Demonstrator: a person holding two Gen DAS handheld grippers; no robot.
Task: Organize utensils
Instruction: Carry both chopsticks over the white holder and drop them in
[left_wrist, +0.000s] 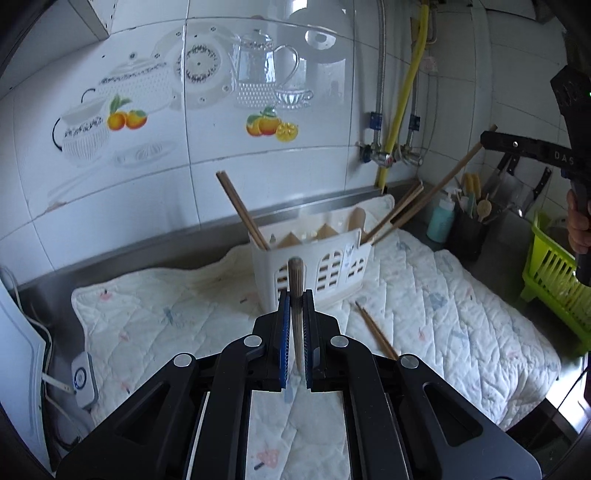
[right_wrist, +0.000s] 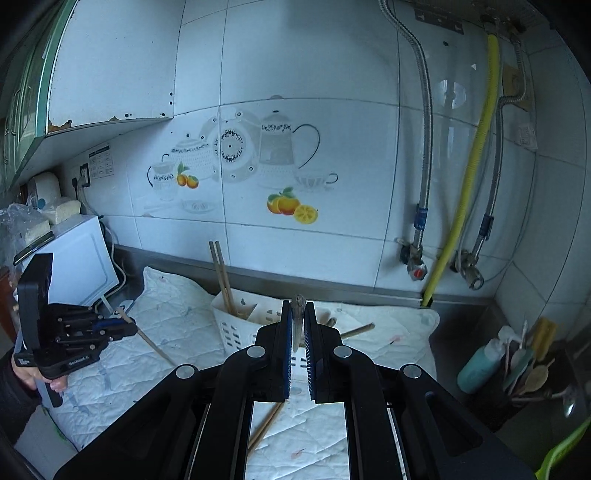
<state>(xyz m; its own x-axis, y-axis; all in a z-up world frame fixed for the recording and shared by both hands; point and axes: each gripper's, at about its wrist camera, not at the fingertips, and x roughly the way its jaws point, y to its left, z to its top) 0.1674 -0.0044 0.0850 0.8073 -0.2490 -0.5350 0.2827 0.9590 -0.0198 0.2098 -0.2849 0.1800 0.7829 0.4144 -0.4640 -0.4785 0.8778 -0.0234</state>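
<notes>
Chopsticks (left_wrist: 242, 210) | several standing in white holder (left_wrist: 325, 269) on quilted mat (left_wrist: 461, 295), far centre | left gripper (left_wrist: 295, 332) clamped on one chopstick (left_wrist: 295, 291) | right gripper (right_wrist: 297, 332) clamped on another (right_wrist: 297, 317) | loose pair (left_wrist: 376, 330) on mat, near right of holder | roughly midway.

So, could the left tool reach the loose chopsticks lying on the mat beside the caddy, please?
Probably not yet: the left tool is already shut on a chopstick. The loose chopsticks lie uncovered on the mat, beside the caddy, so nothing else blocks them.
</notes>
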